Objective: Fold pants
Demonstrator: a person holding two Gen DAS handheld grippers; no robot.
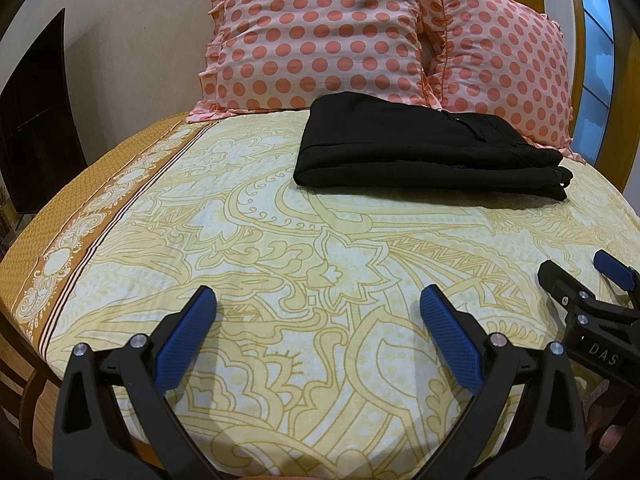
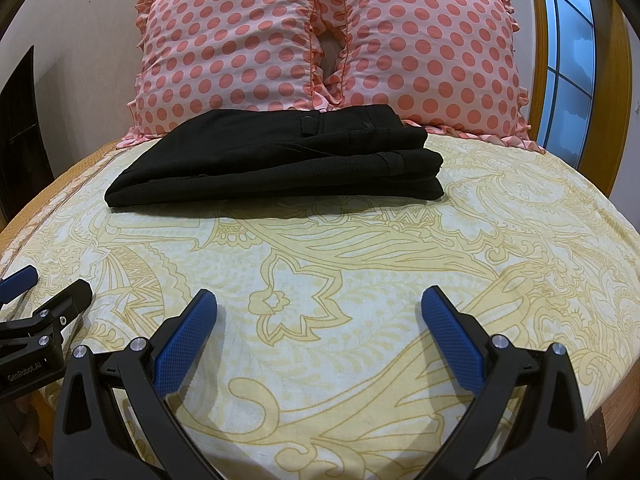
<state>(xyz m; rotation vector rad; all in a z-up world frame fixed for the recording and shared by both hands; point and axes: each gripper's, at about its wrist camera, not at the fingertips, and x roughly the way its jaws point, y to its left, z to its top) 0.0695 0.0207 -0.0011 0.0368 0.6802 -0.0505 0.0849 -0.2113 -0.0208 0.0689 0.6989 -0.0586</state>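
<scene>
The black pants (image 2: 276, 160) are lying folded in a stack on the bedsheet (image 2: 360, 280) at 12 o'clock, touching two polka-dot pillows (image 2: 320, 40) behind. The left gripper (image 1: 318, 300) and right gripper (image 2: 319, 300) are hovering low at 6 o'clock, both spread wide, pinching nothing, well apart from the pants.

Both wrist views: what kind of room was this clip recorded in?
Most likely a home bedroom. The black pants lie folded on a bed covered with a yellow paisley sheet, two pink polka-dot pillows stand at its head, and a wood-framed window is on the right.
</scene>
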